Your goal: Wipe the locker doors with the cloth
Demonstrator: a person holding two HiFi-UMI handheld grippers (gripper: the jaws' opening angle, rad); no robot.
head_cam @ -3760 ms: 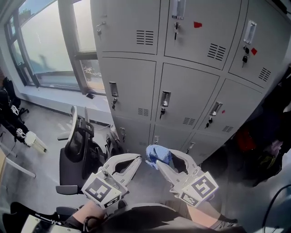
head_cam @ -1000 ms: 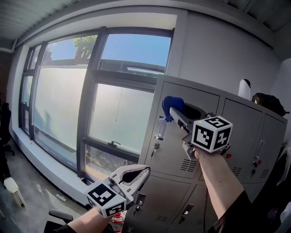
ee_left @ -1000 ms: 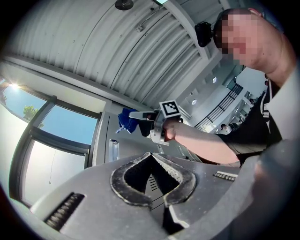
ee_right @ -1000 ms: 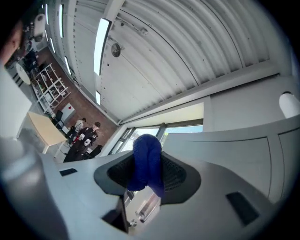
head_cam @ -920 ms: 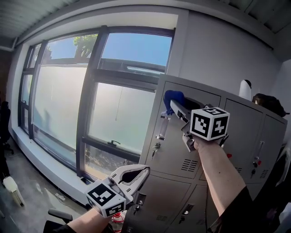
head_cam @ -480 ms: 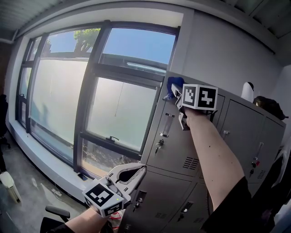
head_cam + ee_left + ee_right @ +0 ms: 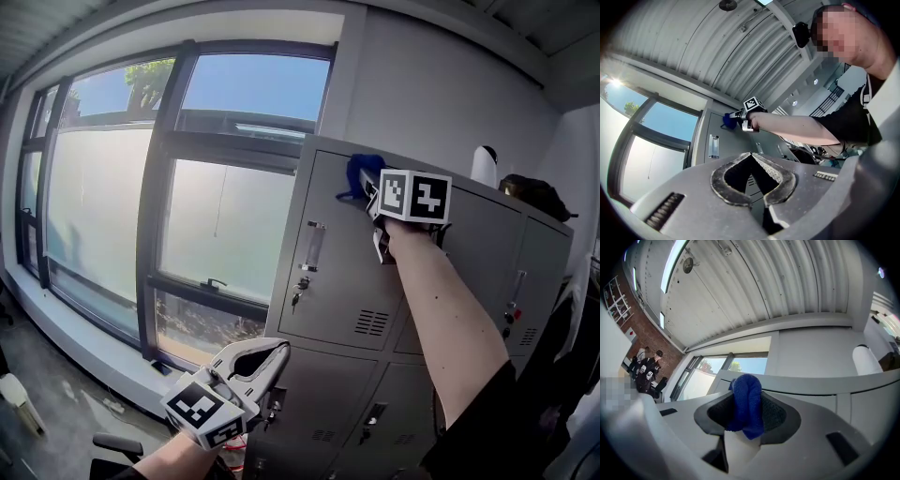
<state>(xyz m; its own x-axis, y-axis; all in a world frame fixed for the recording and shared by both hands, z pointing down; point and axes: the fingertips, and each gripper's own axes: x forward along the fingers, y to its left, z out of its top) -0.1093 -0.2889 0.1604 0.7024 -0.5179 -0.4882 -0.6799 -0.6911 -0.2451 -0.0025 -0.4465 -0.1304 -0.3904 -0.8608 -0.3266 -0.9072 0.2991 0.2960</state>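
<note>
Grip check: soft blue bunched cloth (image 7: 746, 401) is clamped between right gripper (image 7: 368, 185) fingers, held up at the top edge of the far grey metal locker door (image 7: 328, 272). Likely light, floppy, compressible; pinching the folded middle suits it. Left gripper (image 7: 751, 157) fingers together, empty, low and near.

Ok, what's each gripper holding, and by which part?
The right gripper pinches the blue cloth at a bunched fold; the left gripper, jaws shut, holds nothing.
</note>
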